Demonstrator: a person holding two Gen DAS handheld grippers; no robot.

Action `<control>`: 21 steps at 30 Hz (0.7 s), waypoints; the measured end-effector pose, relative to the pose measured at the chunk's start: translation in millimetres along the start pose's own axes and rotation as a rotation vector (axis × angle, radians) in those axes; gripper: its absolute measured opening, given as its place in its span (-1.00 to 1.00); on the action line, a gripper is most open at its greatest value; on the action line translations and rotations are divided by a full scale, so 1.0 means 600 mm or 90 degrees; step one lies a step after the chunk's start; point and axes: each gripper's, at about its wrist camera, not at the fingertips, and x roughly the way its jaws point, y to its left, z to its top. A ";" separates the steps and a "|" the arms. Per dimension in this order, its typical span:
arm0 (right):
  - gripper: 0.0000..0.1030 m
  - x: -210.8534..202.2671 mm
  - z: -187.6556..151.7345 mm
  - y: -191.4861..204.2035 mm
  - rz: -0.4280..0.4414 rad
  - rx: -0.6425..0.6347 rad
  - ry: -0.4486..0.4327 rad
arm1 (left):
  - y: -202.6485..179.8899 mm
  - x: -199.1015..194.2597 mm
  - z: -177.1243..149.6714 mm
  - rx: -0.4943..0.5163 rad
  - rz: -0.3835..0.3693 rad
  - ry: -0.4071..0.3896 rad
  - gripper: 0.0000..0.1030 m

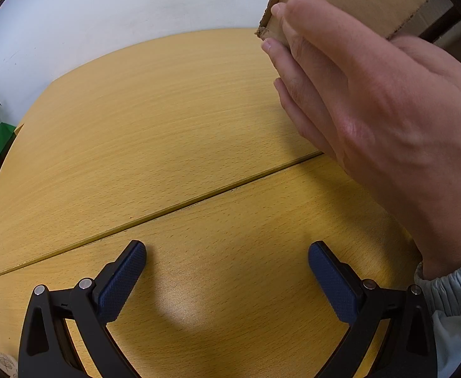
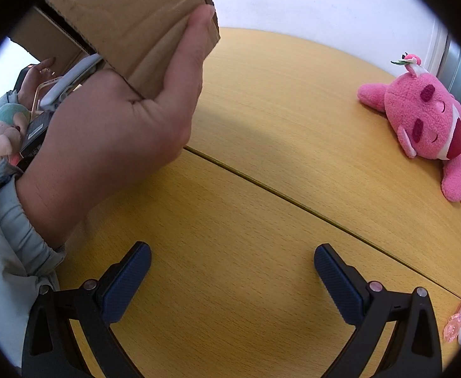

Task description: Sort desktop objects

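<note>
Desk [image 2: 262, 189]: hand [image 2: 110, 145] gripping box [image 2: 129, 15].

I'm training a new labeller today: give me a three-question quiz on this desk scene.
1. True or false: both grippers, left and right, are open and empty.
2. What holds the cardboard box? A) left gripper B) a bare hand C) nothing
3. Which toy lies on the table at the right of the right wrist view?

Key: 1 true; 2 B; 3 the pink plush.
</note>
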 end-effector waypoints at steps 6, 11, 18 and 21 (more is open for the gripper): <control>1.00 0.000 0.002 -0.001 0.000 0.000 0.000 | 0.002 -0.005 0.005 -0.001 0.000 0.000 1.00; 1.00 -0.002 0.002 -0.001 0.000 0.001 0.000 | 0.004 -0.008 0.008 -0.001 0.000 0.000 1.00; 1.00 0.000 0.005 -0.002 0.000 0.001 0.001 | 0.005 -0.007 0.010 -0.001 0.000 0.000 1.00; 1.00 -0.001 0.006 -0.002 0.000 0.001 0.000 | 0.006 -0.008 0.011 -0.001 0.000 0.000 1.00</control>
